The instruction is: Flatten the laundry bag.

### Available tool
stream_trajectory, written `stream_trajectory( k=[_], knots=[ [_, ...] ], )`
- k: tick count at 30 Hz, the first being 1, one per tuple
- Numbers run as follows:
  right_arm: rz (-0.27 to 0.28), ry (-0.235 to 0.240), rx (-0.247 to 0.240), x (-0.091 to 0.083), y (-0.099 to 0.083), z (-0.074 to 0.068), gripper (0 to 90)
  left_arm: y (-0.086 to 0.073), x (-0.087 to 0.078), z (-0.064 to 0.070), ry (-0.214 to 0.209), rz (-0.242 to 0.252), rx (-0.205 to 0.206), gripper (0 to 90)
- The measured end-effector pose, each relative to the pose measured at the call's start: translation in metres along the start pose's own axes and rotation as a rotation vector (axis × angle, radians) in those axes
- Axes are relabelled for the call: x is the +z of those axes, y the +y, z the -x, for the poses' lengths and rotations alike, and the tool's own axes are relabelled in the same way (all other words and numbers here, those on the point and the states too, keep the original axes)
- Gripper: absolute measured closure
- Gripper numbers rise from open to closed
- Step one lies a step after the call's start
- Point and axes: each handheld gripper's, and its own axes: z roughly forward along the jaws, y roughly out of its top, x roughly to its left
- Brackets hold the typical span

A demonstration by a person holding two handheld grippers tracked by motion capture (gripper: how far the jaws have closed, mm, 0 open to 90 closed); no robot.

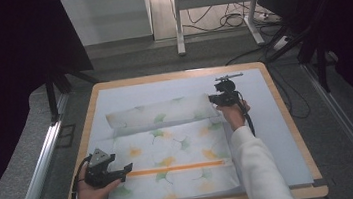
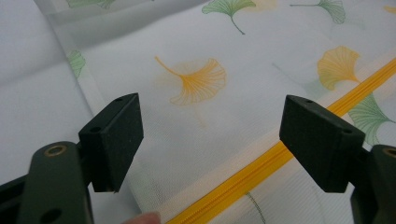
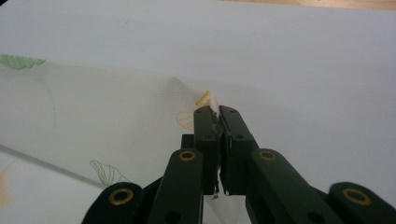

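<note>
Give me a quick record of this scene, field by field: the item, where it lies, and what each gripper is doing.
item: mesh bag printed with ginkgo leaves, orange zipper
surface: white sheet on a wooden table
bag state: far part folded over toward the person
left gripper: jaws wide apart over the zipper's left end, holding nothing
right gripper: jaws closed on the bag's far right corner

Left tool (image 2: 210, 140) agape over leaf-print mesh bag (image 2: 243, 88), yellow zipper (image 2: 261, 163) between jaws.
</note>
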Motion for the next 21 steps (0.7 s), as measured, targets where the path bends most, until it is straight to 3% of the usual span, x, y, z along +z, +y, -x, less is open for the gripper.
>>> stream_trajectory(
  k=[21],
  knots=[
    [0.007, -0.048, 0.056, 0.007, 0.003, 0.027, 84.7, -0.001, 0.001, 0.000, 0.002, -0.004, -0.004, 21.3]
  ],
)
